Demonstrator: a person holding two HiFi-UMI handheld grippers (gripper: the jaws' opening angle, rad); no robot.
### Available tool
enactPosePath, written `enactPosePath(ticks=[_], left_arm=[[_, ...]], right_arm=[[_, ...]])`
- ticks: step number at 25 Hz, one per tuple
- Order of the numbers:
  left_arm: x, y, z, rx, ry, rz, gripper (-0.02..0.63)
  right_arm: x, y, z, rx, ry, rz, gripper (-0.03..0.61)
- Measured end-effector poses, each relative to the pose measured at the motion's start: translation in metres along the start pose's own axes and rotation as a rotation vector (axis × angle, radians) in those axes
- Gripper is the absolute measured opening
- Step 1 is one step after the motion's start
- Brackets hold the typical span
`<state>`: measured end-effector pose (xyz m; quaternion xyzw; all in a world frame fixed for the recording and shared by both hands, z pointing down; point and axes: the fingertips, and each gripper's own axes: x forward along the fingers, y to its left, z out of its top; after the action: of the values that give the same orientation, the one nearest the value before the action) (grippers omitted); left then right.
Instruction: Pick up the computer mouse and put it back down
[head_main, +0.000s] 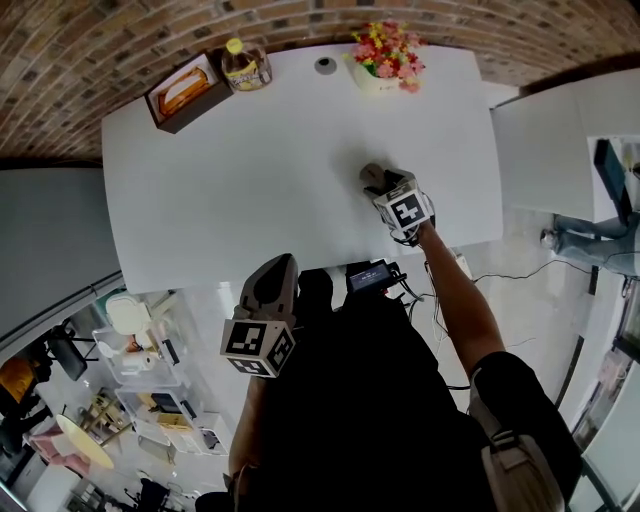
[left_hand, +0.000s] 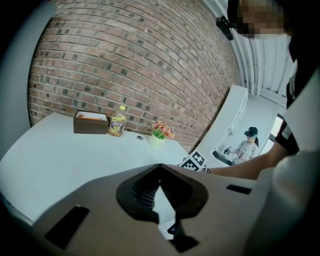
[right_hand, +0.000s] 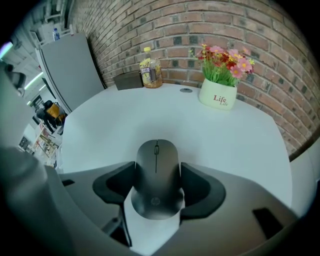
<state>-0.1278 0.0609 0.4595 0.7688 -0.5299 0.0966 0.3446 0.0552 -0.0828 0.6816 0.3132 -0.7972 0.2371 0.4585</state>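
Right tongs (right_hand: 157, 166): spread wide, both pads pressed on the flanks of a matte dark-grey computer mouse (right_hand: 156, 182). The mouse sits squarely between them, its scroll wheel pointing away from the tongs and its underside on or just over the white tabletop surface (right_hand: 115, 125); I cannot tell which.

Left tongs (left_hand: 160, 167): tips pressed together, nothing between them. In the head view they are held off the near edge of the surface, well apart from the right tongs.

Surface: bare around the mouse. Beyond the right tongs and to their right stands a white pot of pink, red and yellow flowers (right_hand: 218, 97), with a small round grey grommet (right_hand: 186, 90) just left of it. Farther off to the left are a clear yellow-capped jar (right_hand: 149, 72) and, beside it, a dark brown open-topped box (right_hand: 128, 80).

Room: a red-brown brick wall (right_hand: 215, 25) runs behind the surface, and a tall grey panel (right_hand: 70, 65) stands at its left end.
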Motion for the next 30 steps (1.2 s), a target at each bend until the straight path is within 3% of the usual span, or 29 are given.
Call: enactPosePath(ticks=[17,30], left_arm=[[0.035,-0.017,0.02,0.066,0.005,-0.125,0.014],[0.052,-0.037,0.013,0.033,0.01,-0.148,0.014]], right_arm=[[-0.066,0.028,0.023,0.199,-0.14,0.093,0.302],[-0.121,0.049,0.022,0.321,-0.231,0.162,0.304]])
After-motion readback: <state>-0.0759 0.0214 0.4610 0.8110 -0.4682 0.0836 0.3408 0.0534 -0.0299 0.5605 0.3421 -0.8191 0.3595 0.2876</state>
